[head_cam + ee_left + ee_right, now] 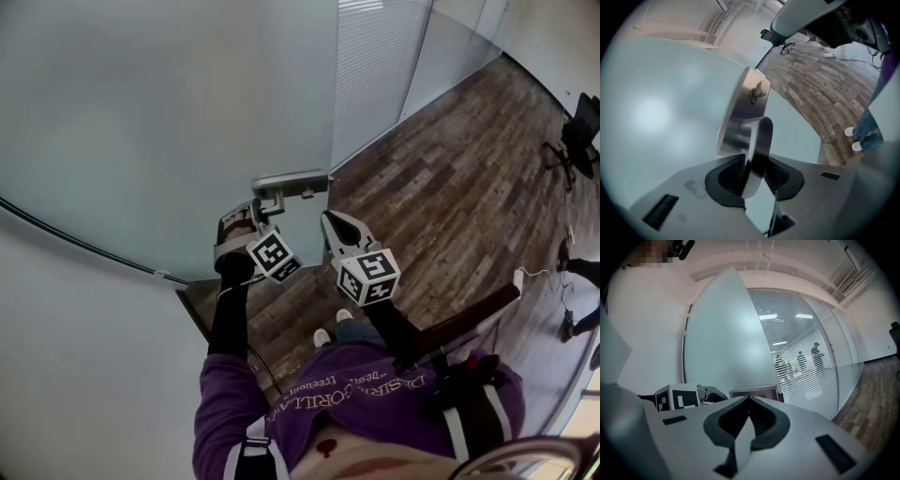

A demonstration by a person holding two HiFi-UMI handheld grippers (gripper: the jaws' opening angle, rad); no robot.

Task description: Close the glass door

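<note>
The frosted glass door (169, 122) fills the upper left of the head view. At its edge is a metal lock plate (292, 183) with a lever handle. My left gripper (258, 208) reaches up to that lever. In the left gripper view the lever handle (759, 136) runs down between the jaws of my left gripper (754, 164), and both pads press on it. A small thumb turn (761, 89) sits higher on the plate (738, 112). My right gripper (330, 220) hovers beside the left one, just off the door's edge. Its jaws (749, 399) are shut on nothing.
Wood-plank floor (450, 187) spreads to the right. A fixed glass partition with blinds (375, 66) continues past the door's edge, with people (801, 359) standing behind it. An office chair (577, 141) stands far right. A white wall (75, 375) lies left of the door.
</note>
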